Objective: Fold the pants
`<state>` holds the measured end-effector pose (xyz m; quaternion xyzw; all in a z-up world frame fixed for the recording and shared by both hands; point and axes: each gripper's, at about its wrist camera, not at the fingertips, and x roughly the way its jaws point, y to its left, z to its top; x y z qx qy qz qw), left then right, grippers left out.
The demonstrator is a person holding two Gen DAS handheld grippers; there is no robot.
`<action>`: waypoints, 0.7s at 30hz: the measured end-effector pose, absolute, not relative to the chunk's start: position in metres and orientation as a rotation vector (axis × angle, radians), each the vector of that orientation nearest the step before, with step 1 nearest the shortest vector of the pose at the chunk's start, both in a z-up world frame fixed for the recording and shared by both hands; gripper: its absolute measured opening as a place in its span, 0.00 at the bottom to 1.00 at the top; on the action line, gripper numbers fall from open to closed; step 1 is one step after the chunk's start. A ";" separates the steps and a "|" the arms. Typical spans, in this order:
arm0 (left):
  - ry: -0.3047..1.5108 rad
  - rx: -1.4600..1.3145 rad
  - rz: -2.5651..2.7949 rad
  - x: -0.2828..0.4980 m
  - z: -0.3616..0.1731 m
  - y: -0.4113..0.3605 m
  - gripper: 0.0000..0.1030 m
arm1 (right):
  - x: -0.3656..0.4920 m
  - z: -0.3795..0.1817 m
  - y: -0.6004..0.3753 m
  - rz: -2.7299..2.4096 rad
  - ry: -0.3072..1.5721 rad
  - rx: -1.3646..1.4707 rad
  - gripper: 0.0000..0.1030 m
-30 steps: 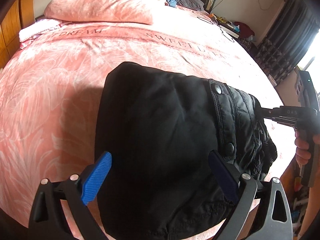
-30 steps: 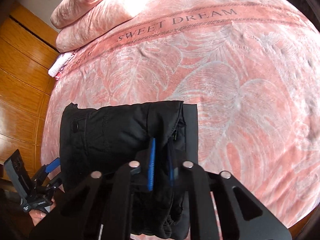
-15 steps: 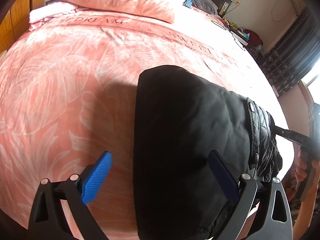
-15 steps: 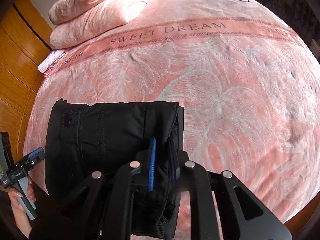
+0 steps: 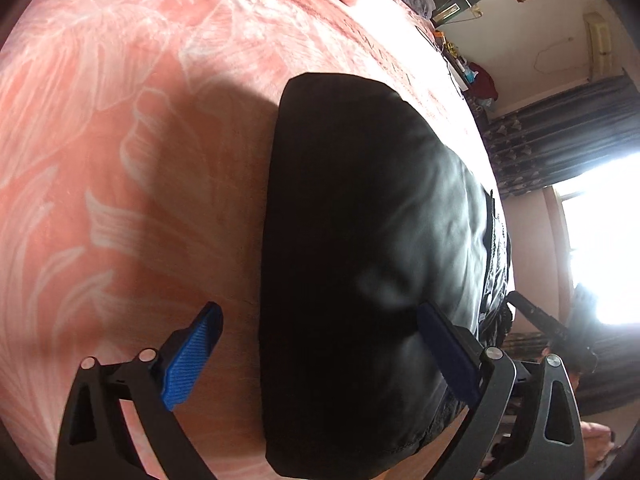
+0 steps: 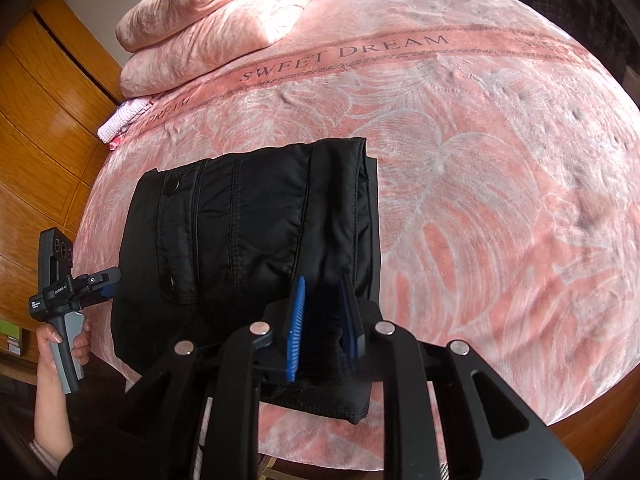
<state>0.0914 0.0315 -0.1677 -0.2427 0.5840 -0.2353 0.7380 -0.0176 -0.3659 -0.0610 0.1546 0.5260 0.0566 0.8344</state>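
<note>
The black pants lie folded into a thick rectangle near the front edge of the pink bed. My right gripper is shut on the pants' right end, its blue pads pinching the fabric. In the left wrist view the pants fill the middle. My left gripper is open; its left pad is over the bedspread, its right pad over the pants' near end. The left gripper also shows in the right wrist view, at the pants' left edge.
A folded pink quilt and pillow lie at the head of the bed. Wooden wardrobe doors stand on the left. A small white and pink cloth lies at the bed's left edge. Dark curtains and a bright window are at the right.
My left gripper has stayed open and swung left and lower along the pants' end. My right gripper has kept its hold and drawn back a little; the pants have settled flatter.
</note>
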 end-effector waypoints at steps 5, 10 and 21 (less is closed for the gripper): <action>1.341 -0.594 -0.639 0.086 -0.181 0.014 0.96 | -0.025 -0.064 -0.369 0.092 1.122 0.319 0.40; 1.350 -0.539 -0.629 0.090 -0.185 -0.002 0.97 | -0.028 -0.071 -0.373 0.113 1.129 0.350 0.35; 1.400 -0.602 -0.672 0.096 -0.192 -0.004 0.95 | -0.020 -0.089 -0.402 0.256 1.163 0.483 0.64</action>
